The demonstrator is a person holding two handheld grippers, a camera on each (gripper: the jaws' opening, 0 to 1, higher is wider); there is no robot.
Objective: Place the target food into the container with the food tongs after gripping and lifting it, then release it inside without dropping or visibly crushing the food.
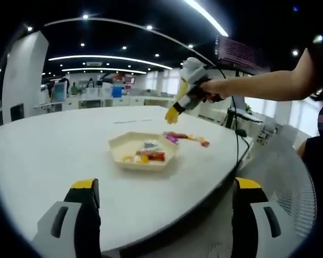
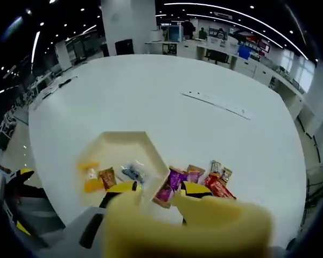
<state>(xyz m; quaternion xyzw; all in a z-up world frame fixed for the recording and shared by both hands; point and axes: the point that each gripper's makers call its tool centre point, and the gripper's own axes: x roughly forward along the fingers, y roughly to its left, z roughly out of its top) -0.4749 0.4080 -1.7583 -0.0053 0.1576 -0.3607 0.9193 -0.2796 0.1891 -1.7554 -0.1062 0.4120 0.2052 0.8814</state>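
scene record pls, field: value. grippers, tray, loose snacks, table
left gripper: jaws wide apart, nothing between them, low at the near table edge
right gripper: raised above the loose snacks, jaw state unclear
tray: cream, hexagonal, holds several wrapped snacks
loose snacks: row of packets on the table beside the tray, purple through red
table: white, round-edged
food in either gripper: none visible

No text, label or number is legible on anything in either view
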